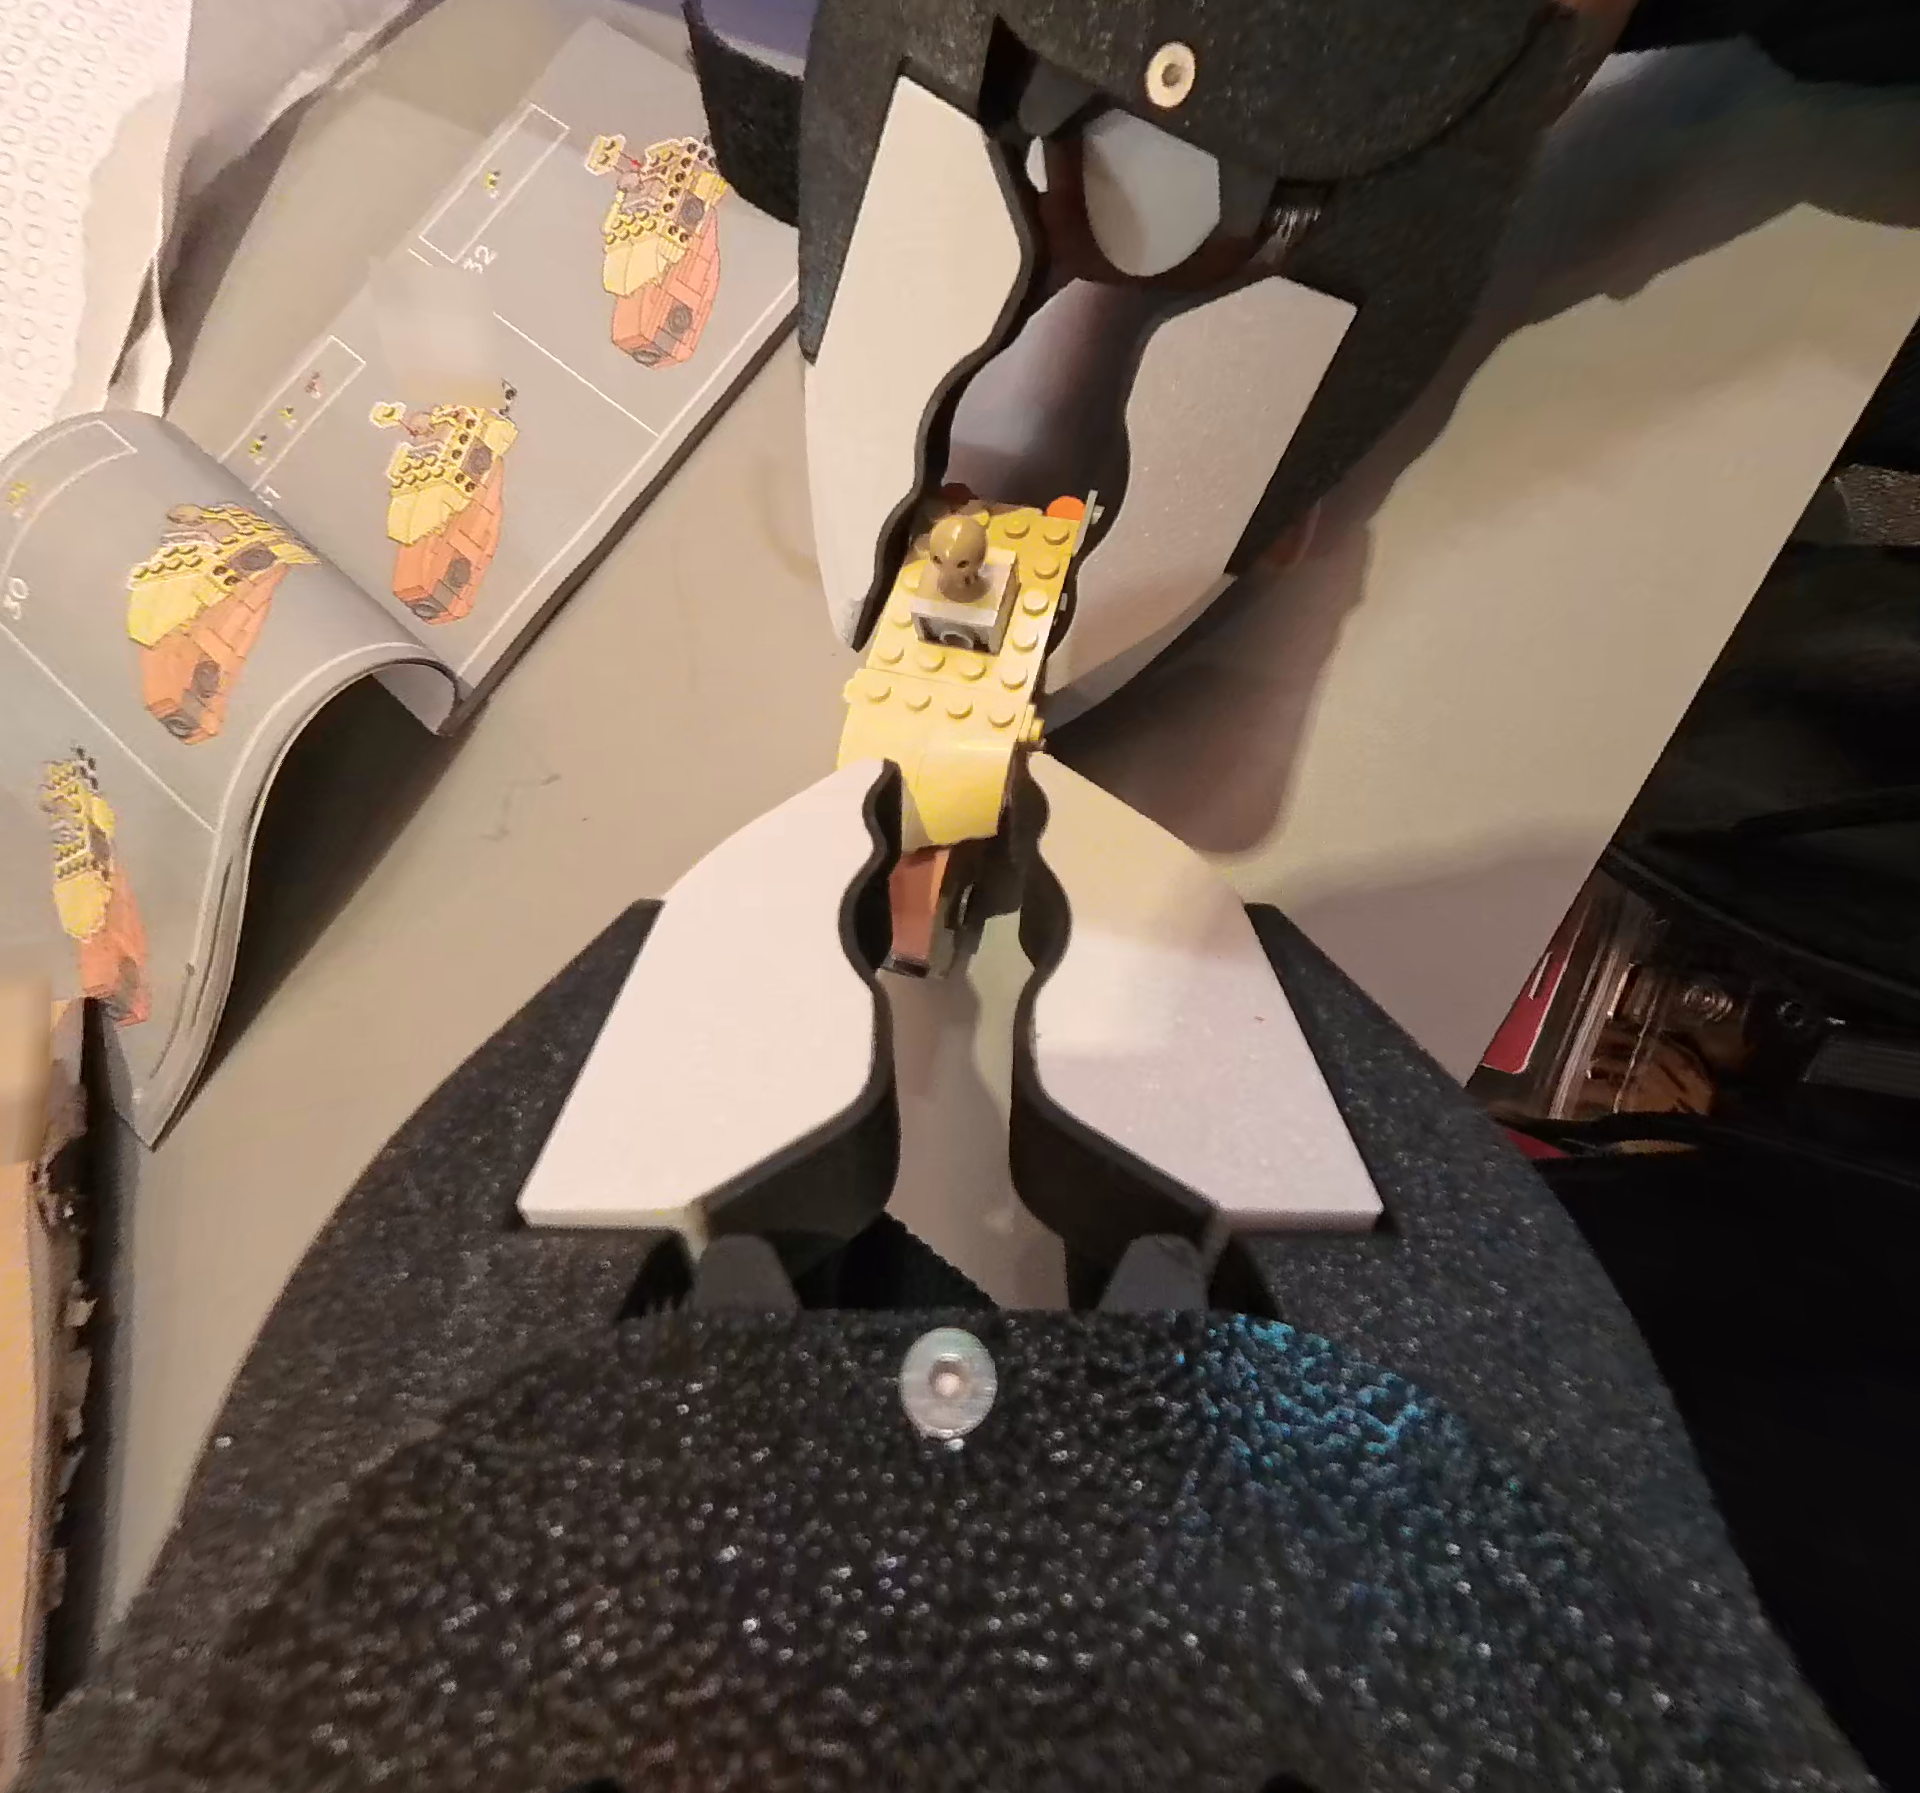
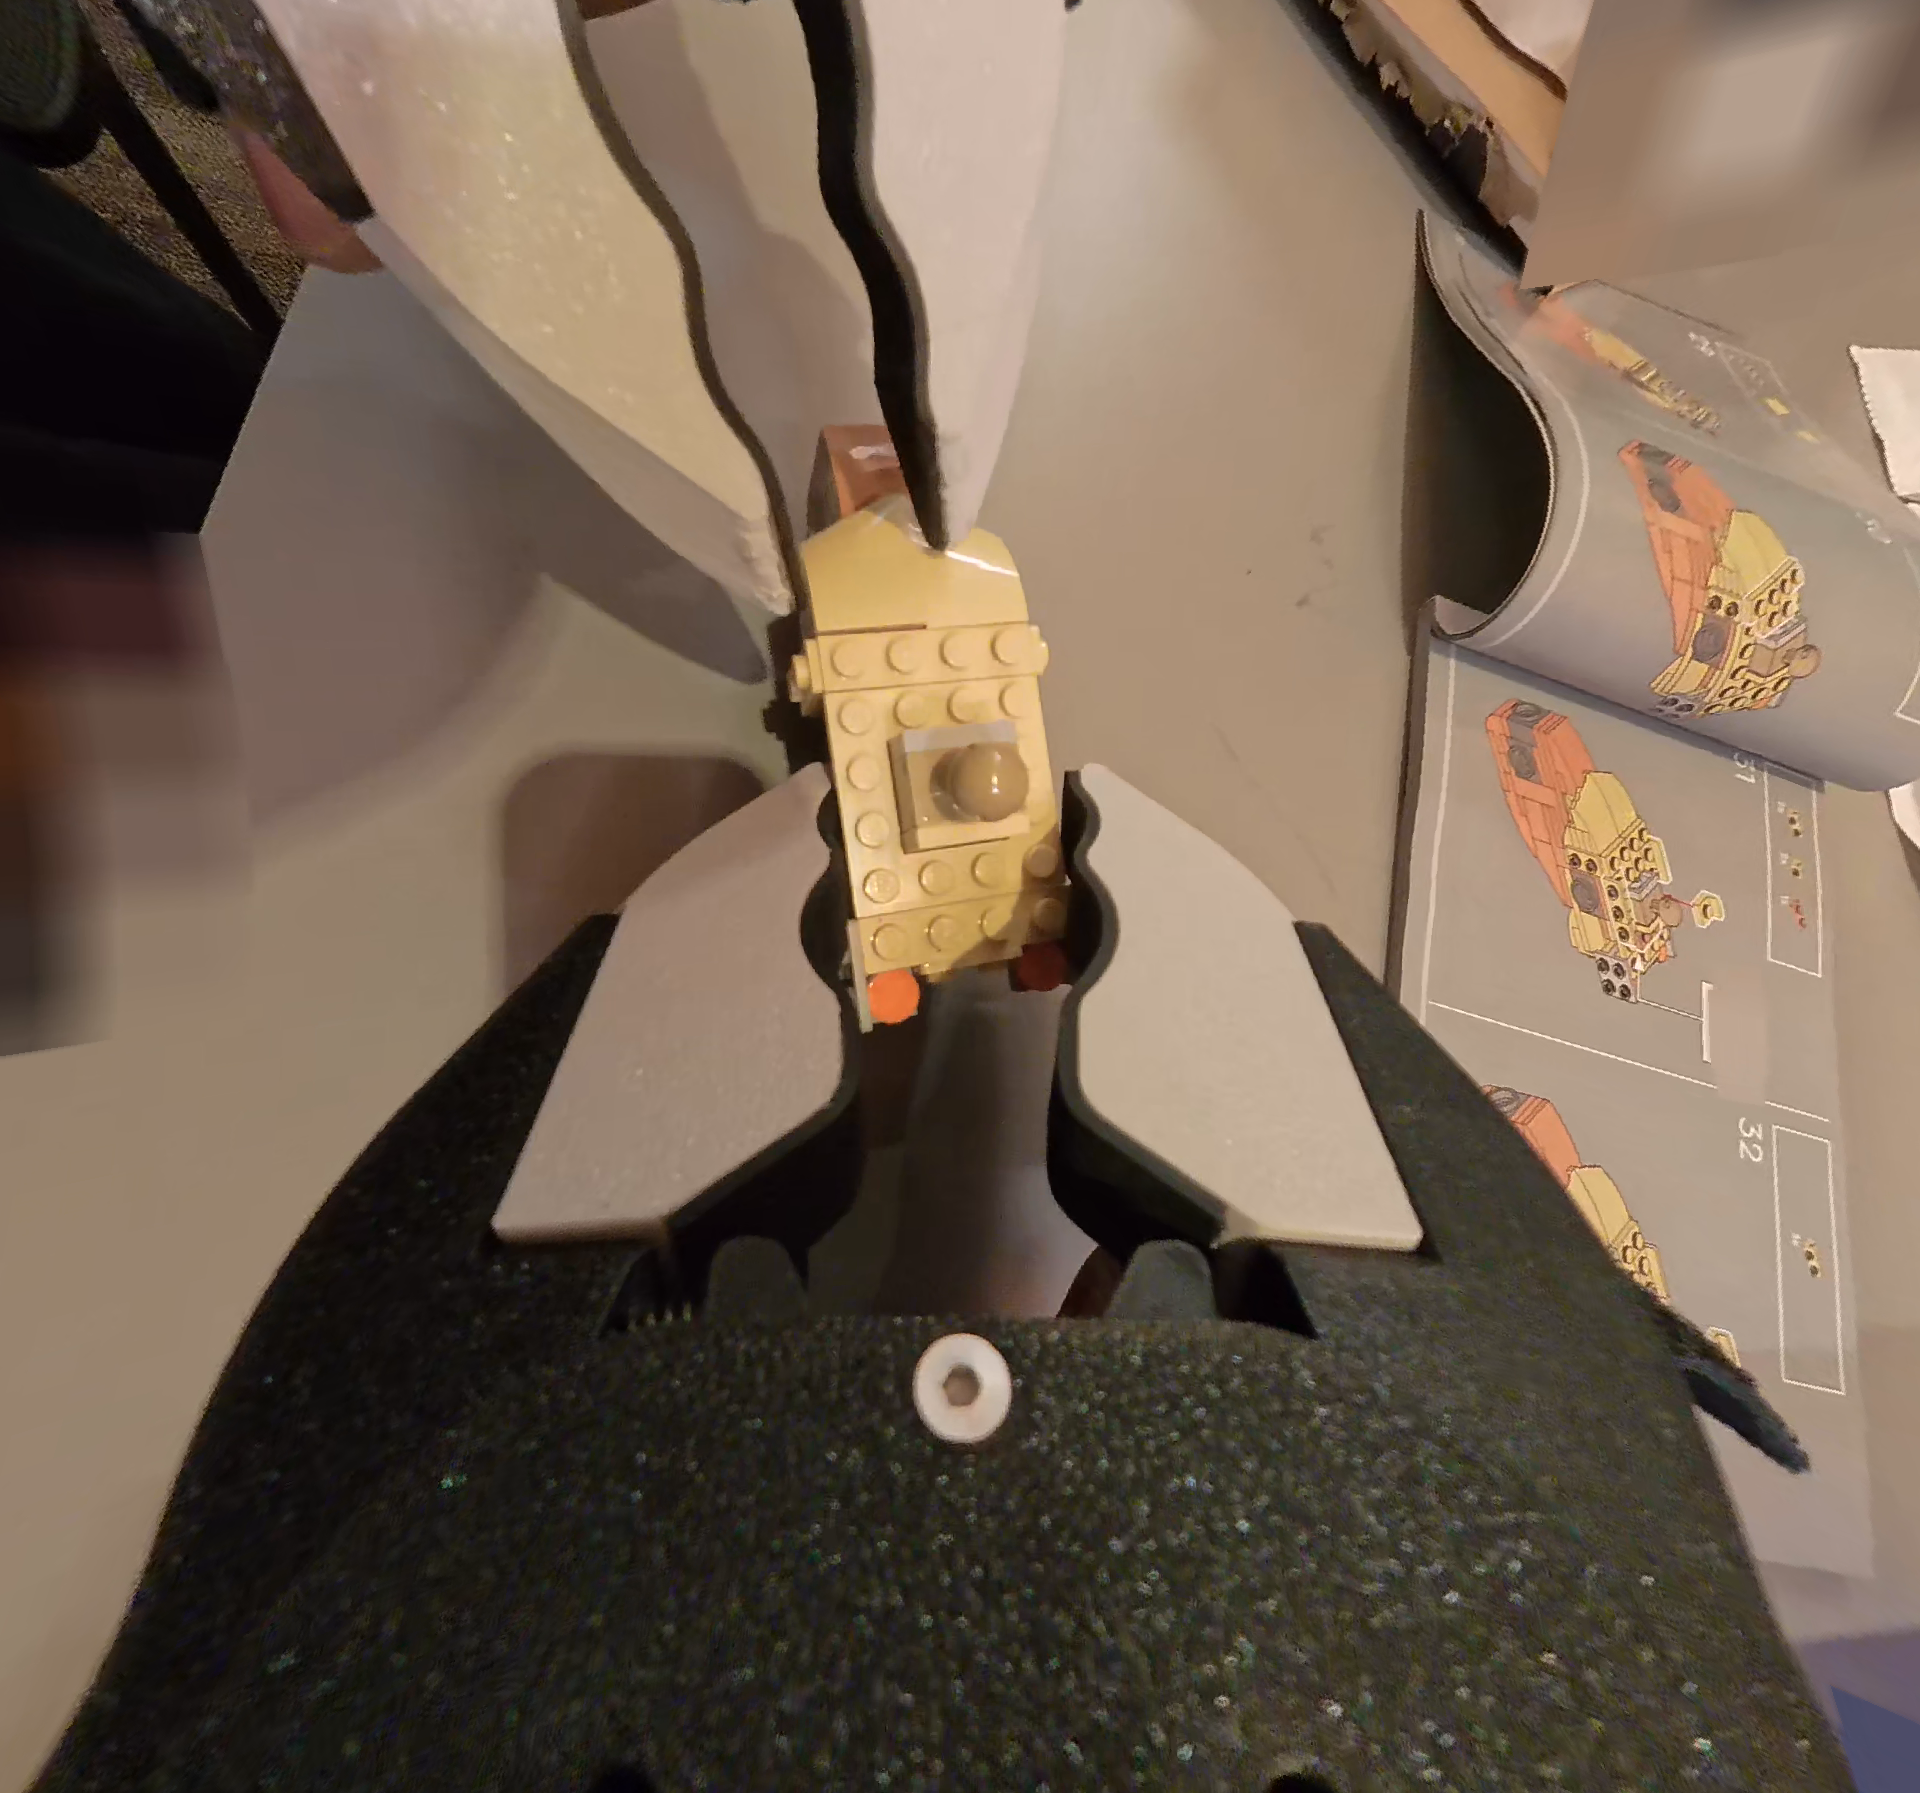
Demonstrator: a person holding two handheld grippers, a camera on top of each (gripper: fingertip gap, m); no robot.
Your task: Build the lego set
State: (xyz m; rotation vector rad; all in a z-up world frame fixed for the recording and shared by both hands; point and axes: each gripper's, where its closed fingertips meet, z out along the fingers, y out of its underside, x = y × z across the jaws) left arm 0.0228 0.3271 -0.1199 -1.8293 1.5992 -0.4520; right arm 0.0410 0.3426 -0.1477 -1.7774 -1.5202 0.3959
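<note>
A small tan lego model (image 1: pixel 956 694) with a grey plate and a round olive knob on top and orange-brown parts underneath is held in the air between both grippers. My left gripper (image 1: pixel 954 787) is shut on its smooth sloped end. My right gripper (image 1: pixel 977 600) reaches in from the far side and is shut on its studded end. In the right wrist view the model (image 2: pixel 935 683) sits between my right gripper's (image 2: pixel 943 787) fingers, with two orange round pieces near the pads. The left gripper (image 2: pixel 873 559) clamps the far sloped end.
An open instruction booklet (image 1: pixel 468 393) lies on the grey table (image 1: pixel 623 808) to the left; it also shows in the right wrist view (image 2: pixel 1621 860). A torn cardboard box (image 2: pixel 1455 29) and white paper (image 1: pixel 73 133) lie beyond it. Dark bags (image 1: pixel 1714 912) sit off the table's right edge. My right fingertips sit around 4 centimeters from my left ones.
</note>
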